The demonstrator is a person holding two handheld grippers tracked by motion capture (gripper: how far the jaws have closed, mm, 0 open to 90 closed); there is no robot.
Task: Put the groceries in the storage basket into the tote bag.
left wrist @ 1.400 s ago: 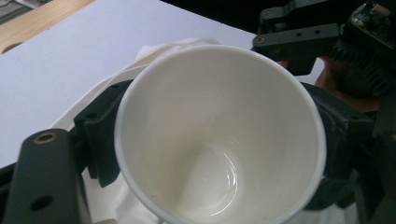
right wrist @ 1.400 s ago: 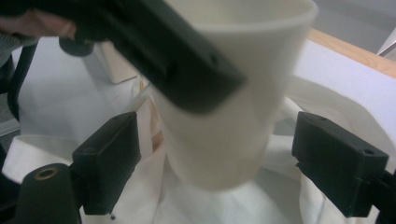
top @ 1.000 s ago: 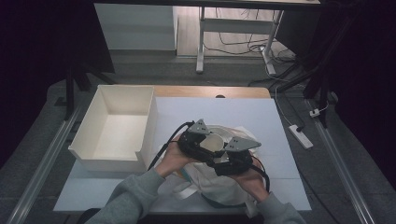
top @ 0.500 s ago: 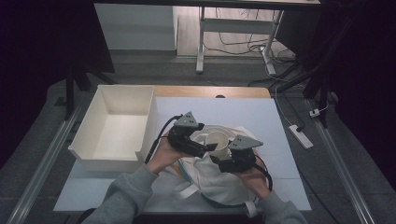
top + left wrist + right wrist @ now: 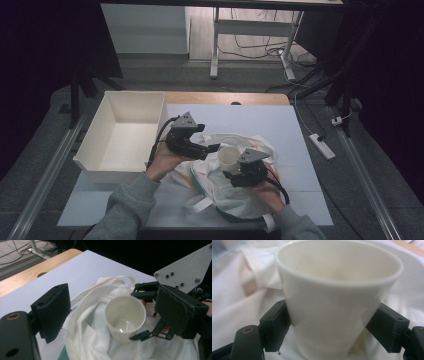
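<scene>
- Pale blue tabletop fills the high view's middle, with a white bin at its left.
- I see my right gripper clenching the white paper cup just below frame centre, over the white cloth bag.
- My left gripper has just been spreading its jaws, nothing between them.

White box at left of high view, open top, on pale blue mat. Wood table edge shows past mat, upper centre; small hole in it. Power strip on grey floor at right, cable running up-frame. White desk leg at top centre, cables on floor beside it. White cabinet upper left. Metal rail lower left.
</scene>
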